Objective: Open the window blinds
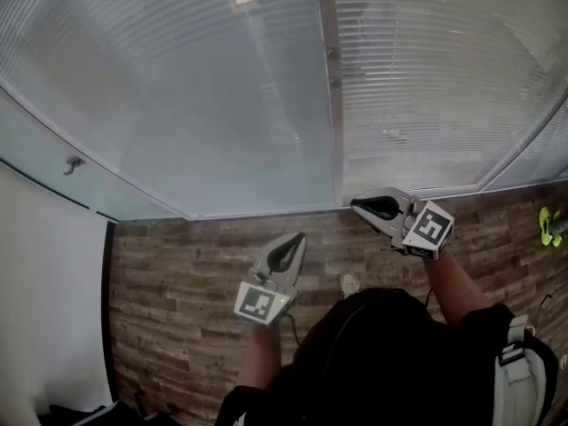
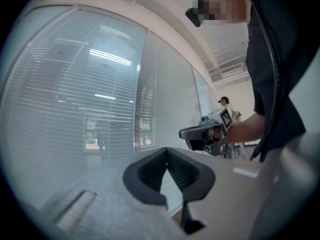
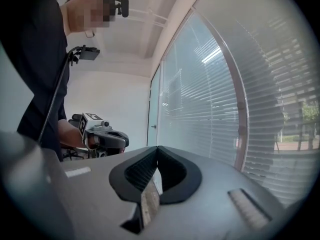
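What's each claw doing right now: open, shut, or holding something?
Left claw: closed, holding nothing.
Right claw: closed, holding nothing.

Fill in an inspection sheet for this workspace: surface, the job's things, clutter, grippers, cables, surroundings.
surface: wood-plank floor running up to the glass wall.
job's things: window blinds lowered behind the glass, slats close together; two small knobs on the frame between the panes.
clutter: a yellow-green object on the floor at the right edge, too small to identify.
grippers: left gripper and right gripper both shut, empty, touching nothing.
cables: a dark cable runs down the person's torso.
surroundings: white wall at the left; a door handle beside it.
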A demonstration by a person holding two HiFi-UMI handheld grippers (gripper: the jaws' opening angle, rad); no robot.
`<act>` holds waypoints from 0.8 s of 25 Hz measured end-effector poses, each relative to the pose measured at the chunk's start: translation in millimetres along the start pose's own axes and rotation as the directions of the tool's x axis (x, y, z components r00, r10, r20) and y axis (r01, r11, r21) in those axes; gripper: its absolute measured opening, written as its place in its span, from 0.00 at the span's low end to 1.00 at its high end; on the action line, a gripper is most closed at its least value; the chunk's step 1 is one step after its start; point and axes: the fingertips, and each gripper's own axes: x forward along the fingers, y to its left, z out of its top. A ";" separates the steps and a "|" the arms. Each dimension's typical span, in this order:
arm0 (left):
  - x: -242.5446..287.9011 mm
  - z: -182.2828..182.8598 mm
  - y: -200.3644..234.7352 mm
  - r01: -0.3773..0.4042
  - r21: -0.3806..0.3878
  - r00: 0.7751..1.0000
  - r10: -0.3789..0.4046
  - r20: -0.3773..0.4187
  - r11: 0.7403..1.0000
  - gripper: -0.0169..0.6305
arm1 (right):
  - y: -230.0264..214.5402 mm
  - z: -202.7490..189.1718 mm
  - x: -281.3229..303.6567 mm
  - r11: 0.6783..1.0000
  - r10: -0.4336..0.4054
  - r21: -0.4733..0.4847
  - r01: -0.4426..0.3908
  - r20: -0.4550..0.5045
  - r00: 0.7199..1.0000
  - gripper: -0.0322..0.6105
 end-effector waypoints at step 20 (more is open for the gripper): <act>82.6 -3.7 26.1 -0.041 0.067 0.998 0.044 -0.043 0.997 0.03 | -89.4 -14.2 -3.6 1.000 0.027 0.008 -0.028 0.070 0.997 0.06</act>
